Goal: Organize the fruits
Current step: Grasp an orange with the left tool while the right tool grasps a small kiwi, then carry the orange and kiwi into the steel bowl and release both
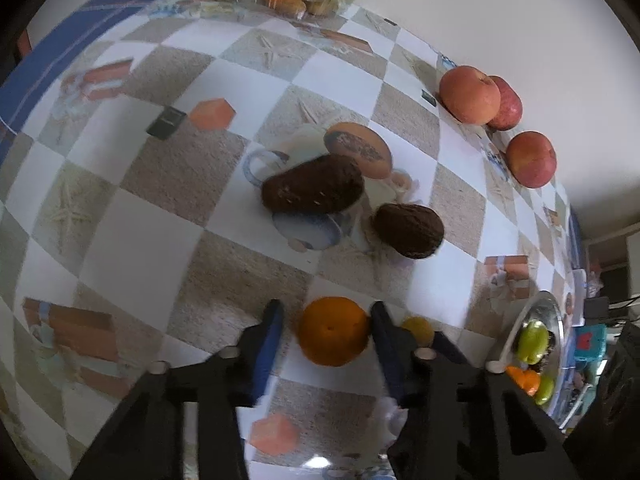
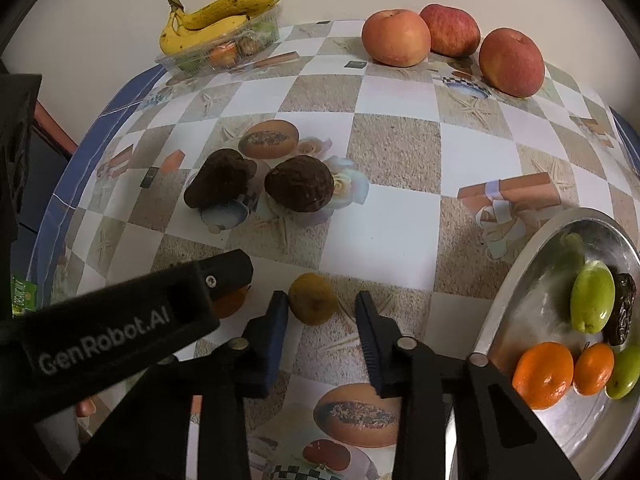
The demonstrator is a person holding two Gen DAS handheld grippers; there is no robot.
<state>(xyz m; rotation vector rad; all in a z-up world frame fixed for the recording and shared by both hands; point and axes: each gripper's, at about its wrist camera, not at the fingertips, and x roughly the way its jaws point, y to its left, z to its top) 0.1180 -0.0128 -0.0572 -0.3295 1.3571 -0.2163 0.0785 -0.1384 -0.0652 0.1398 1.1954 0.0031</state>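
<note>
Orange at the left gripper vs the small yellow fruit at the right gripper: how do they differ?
The orange is larger, bright and smooth; the small yellow fruit is smaller, dull and brown-blotched. The orange nearly fills the gap of the left gripper, while the yellow fruit leaves clear room on one side inside the right gripper. Both rest on the tablecloth, outside the metal tray, between open fingers.

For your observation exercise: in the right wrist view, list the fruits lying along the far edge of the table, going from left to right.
Bananas → pale orange-red apple → darker red apple → red apple nearest the right.
</note>
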